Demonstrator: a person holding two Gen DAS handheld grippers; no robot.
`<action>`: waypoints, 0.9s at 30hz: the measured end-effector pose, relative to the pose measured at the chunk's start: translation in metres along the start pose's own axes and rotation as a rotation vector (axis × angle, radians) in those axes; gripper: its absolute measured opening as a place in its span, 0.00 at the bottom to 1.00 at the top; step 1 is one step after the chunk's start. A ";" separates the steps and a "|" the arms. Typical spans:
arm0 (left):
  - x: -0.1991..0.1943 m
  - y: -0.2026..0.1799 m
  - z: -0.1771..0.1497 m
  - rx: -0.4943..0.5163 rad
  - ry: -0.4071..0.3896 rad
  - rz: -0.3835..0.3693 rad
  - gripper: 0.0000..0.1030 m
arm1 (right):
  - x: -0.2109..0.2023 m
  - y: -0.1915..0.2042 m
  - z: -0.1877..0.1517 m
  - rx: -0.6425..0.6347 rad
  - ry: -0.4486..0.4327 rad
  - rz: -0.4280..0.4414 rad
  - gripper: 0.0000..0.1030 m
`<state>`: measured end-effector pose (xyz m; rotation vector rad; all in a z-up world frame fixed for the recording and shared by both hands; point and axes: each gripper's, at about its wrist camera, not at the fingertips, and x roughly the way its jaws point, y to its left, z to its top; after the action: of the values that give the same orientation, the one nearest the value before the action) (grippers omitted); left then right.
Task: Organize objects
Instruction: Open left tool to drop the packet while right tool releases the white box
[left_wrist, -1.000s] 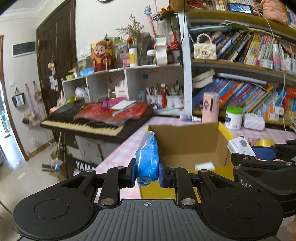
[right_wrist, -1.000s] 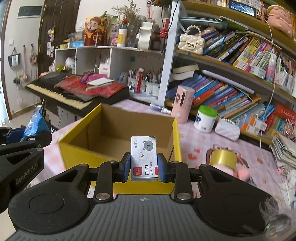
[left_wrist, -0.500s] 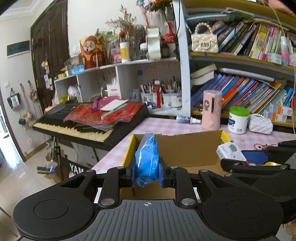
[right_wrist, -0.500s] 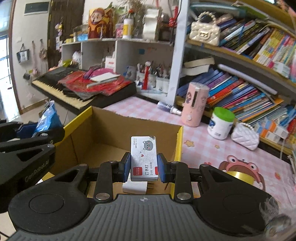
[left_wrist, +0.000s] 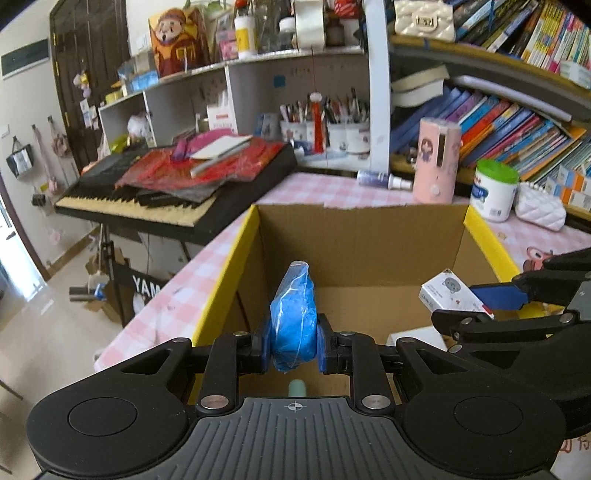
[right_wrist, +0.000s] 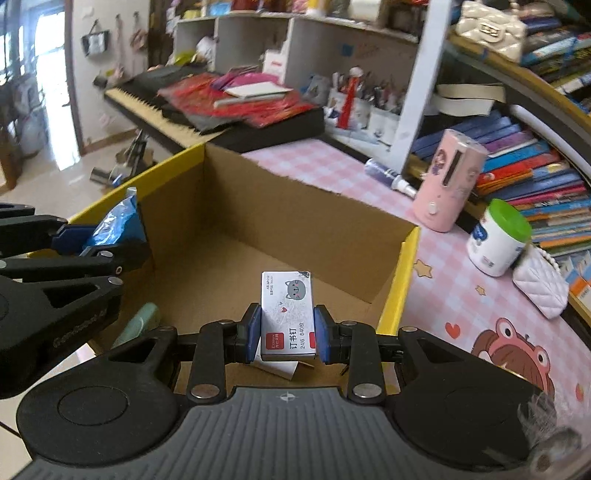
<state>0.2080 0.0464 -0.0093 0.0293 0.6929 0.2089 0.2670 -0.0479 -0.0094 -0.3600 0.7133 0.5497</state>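
Left wrist view: left gripper (left_wrist: 293, 341) clamps a blue plastic packet (left_wrist: 293, 314) over the near-left part of the open cardboard box (left_wrist: 362, 236). Risk: the soft packet snags on a pad at release, or lands on the pale green item (left_wrist: 297, 387) below.

Right wrist view: right gripper (right_wrist: 287, 330) grips a staples box (right_wrist: 287, 314) above the box floor, near right. Risk: both tools sit close; they could bump, or the staples box could hit the yellow rim (right_wrist: 400, 280).
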 end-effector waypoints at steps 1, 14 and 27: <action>0.002 0.000 -0.001 0.001 0.007 0.000 0.21 | 0.003 0.000 0.000 -0.007 0.007 0.005 0.27; 0.017 -0.006 -0.008 0.005 0.074 -0.005 0.21 | 0.019 0.000 -0.003 -0.075 0.068 0.021 0.28; 0.019 -0.005 -0.009 -0.021 0.083 -0.012 0.28 | 0.023 0.002 -0.003 -0.124 0.069 0.004 0.28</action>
<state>0.2175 0.0444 -0.0287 -0.0038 0.7737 0.2069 0.2786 -0.0396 -0.0276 -0.4946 0.7485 0.5888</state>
